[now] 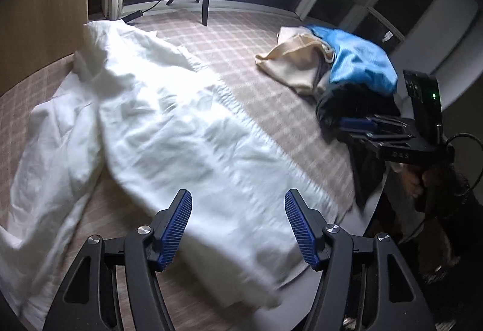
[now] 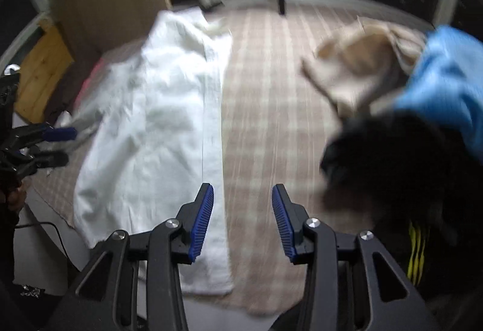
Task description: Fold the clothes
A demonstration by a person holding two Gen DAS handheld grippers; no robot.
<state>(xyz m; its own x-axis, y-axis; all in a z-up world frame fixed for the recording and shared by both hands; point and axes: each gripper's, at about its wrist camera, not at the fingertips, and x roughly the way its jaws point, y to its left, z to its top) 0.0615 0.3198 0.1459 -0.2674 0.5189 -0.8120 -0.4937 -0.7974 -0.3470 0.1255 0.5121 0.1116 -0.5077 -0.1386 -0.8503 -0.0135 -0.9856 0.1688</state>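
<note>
White garment spread out, both grippers spread and empty above it

Your left gripper (image 1: 238, 228) hangs with jaws apart over the near end of the white garment (image 1: 157, 119), which lies rumpled along the checked cloth (image 1: 241, 47); take hems squarely and smooth creases before any fold. Your right gripper (image 2: 243, 222), also apart, holds nothing; the cream, blue and black pile of clothes (image 1: 338, 71) lies right. No writing is legible.
</note>
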